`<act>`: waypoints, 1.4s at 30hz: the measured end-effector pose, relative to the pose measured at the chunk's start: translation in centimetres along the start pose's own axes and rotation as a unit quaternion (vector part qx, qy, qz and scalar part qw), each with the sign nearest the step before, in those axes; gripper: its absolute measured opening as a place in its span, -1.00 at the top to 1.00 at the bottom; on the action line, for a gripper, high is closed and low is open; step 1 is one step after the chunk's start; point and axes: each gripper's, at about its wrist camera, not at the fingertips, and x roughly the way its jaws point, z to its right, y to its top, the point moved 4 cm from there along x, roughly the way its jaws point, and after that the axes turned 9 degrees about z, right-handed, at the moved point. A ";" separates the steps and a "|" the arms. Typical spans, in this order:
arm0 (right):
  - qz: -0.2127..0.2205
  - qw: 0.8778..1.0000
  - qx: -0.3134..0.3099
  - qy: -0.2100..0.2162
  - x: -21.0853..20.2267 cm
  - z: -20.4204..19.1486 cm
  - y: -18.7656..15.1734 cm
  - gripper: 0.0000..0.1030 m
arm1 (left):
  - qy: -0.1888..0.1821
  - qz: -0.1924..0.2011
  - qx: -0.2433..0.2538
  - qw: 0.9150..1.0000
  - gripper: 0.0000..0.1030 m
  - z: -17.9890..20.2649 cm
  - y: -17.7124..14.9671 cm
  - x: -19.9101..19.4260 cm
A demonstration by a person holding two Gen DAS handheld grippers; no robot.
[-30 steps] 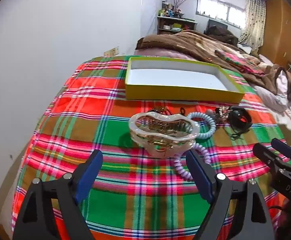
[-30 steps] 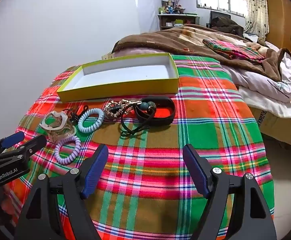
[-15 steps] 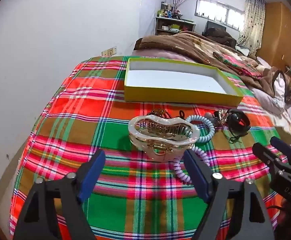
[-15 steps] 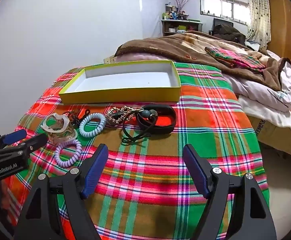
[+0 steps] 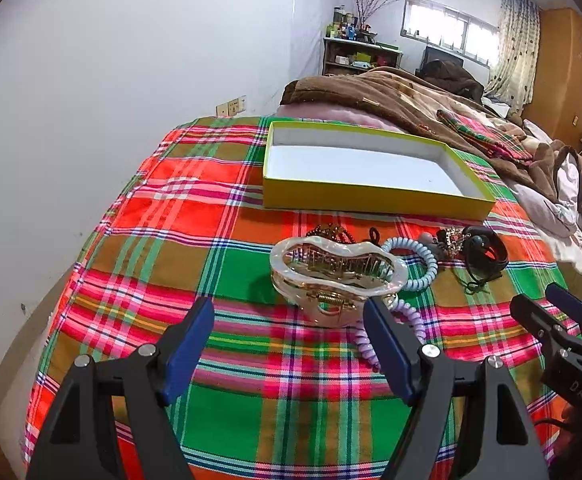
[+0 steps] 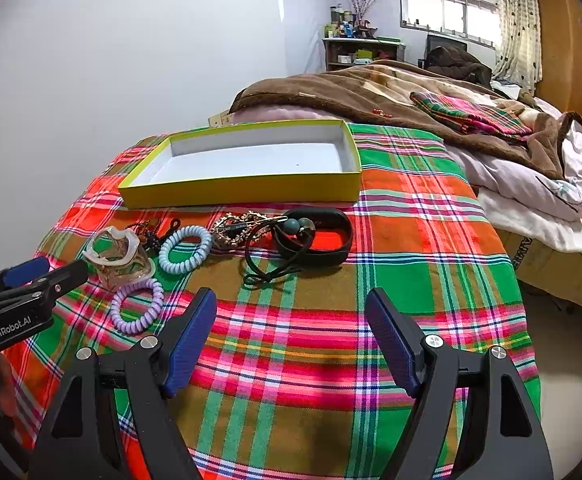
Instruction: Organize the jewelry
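A pearly claw hair clip (image 5: 337, 276) (image 6: 117, 256) lies on the plaid cloth, just ahead of my open left gripper (image 5: 289, 338), whose jaws are spread and hold nothing. Beside the clip lie a pale blue spiral hair tie (image 5: 415, 260) (image 6: 185, 249), a lilac spiral hair tie (image 6: 137, 306) (image 5: 391, 328), a gold chain (image 6: 237, 226), a dark bead chain (image 6: 149, 230) and a black band with cords (image 6: 315, 236) (image 5: 483, 256). An empty yellow box (image 5: 367, 168) (image 6: 247, 164) sits behind them. My right gripper (image 6: 291, 330) is open over bare cloth.
The plaid cloth (image 6: 403, 264) covers a bed corner that drops off at the left and front. A white wall stands close on the left. Brown blankets (image 6: 371, 92) are piled behind the box. My left gripper's body (image 6: 15, 304) shows at the right view's left edge.
Both grippers have risen and tilted slightly, so the clip and box sit lower and farther in view. Nothing on the cloth has moved. Both stay open.
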 end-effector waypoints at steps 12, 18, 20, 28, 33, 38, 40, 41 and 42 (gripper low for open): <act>-0.003 1.000 0.011 0.002 0.0 0.2 -0.1 -0.49 | 0.004 -0.001 -0.003 1.000 -0.53 -0.3 -0.1 -0.3; -0.006 1.000 0.012 0.000 0.0 0.2 -0.1 -0.49 | 0.004 0.000 -0.003 1.000 -0.53 -0.3 -0.1 -0.4; -0.006 1.000 0.011 -0.001 0.0 0.2 -0.2 -0.49 | 0.005 -0.002 -0.003 1.000 -0.53 -0.4 -0.1 -0.4; -0.005 1.000 0.012 -0.003 0.0 0.3 -0.1 -0.49 | 0.008 0.001 -0.002 1.000 -0.53 -0.5 0.0 -0.4; -0.005 1.000 0.012 -0.004 0.0 0.3 -0.1 -0.49 | 0.009 -0.001 -0.001 1.000 -0.53 -0.5 0.1 -0.3; -0.004 1.000 0.012 -0.003 -0.1 0.3 0.0 -0.49 | 0.010 0.000 0.000 1.000 -0.53 -0.6 0.1 -0.4; -0.005 1.000 0.012 -0.003 -0.1 0.3 0.0 -0.49 | 0.011 0.001 0.000 1.000 -0.53 -0.5 0.0 -0.4; -0.005 1.000 0.011 -0.003 -0.1 0.2 0.0 -0.49 | 0.011 0.001 0.000 1.000 -0.53 -0.6 0.0 -0.4; -0.005 1.000 0.011 -0.003 -0.1 0.2 0.0 -0.49 | 0.011 0.001 0.000 1.000 -0.53 -0.6 0.0 -0.4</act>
